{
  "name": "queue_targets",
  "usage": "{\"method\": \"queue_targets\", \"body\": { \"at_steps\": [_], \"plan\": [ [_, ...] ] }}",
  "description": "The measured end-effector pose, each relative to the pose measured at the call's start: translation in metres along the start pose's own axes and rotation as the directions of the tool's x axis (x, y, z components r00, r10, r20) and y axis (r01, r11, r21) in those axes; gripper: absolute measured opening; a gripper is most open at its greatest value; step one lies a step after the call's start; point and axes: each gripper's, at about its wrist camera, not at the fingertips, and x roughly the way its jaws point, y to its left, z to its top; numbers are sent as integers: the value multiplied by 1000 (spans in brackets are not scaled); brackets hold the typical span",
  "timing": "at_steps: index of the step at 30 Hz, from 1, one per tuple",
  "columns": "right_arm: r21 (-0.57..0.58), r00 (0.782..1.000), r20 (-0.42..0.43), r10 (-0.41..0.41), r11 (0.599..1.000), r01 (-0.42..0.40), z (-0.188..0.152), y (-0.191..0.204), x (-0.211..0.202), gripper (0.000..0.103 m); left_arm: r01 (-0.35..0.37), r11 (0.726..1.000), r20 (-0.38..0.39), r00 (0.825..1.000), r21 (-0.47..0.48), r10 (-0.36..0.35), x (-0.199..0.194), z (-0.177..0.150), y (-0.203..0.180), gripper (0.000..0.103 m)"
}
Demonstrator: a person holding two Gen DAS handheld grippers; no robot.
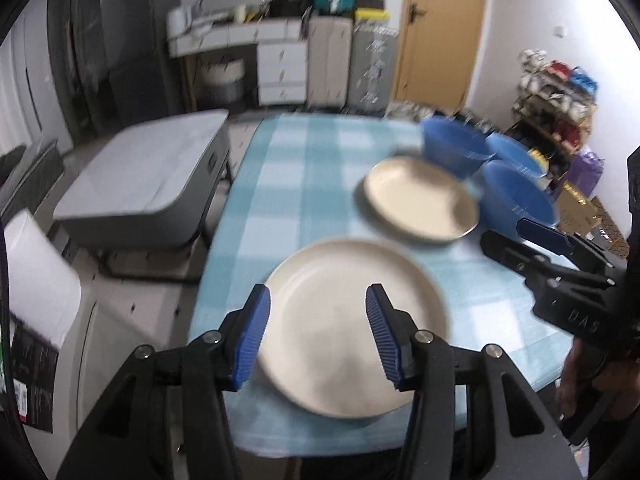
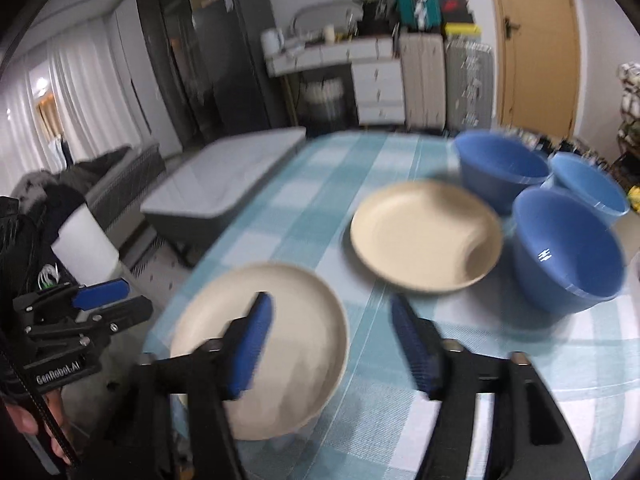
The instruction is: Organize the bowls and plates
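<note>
Two cream plates lie on the blue checked tablecloth [image 1: 304, 184]. The near plate [image 1: 352, 320] sits by the table's front edge, the far plate [image 1: 420, 200] behind it. Three blue bowls stand at the back right: one rear [image 2: 500, 166], one at the far right [image 2: 588, 182], one nearest [image 2: 568, 252]. My left gripper [image 1: 318, 332] hangs open above the near plate [image 2: 260, 344] with nothing between its blue pads [image 1: 252, 340]. My right gripper [image 2: 332, 340] is open and empty over the cloth between the near plate and the far plate [image 2: 426, 236]. The right gripper [image 1: 548, 240] also shows in the left wrist view.
A grey low table [image 1: 148, 176] stands left of the dining table. A white cylinder [image 2: 86, 248] is beside the front left corner. A cabinet with drawers [image 1: 280, 68], a wooden door [image 1: 440, 32] and a cluttered shelf [image 1: 556, 92] line the back.
</note>
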Motion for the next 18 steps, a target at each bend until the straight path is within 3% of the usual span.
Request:
{"method": "queue_targets", "body": {
  "at_steps": [4,7,10,14,18],
  "plan": [
    [9,992,116,-53,999,52,7,-6,-38,86,21,999,90,996,44,-25,-13,12,-28,90],
    [18,983,172,-62,998,60,9,-13,-62,86,27,996,163,986,81,-40,-23,18,-44,94],
    [48,971,219,-91,995,82,7,-26,-85,87,27,997,182,983,66,-39,-24,24,-52,103],
    [103,959,255,-124,990,100,-2,-44,-107,91,42,998,232,971,55,-53,-21,23,-59,103],
    [116,934,302,-191,980,163,-15,-53,-123,96,20,1000,238,971,21,-24,-14,18,-63,103]
  ]
}}
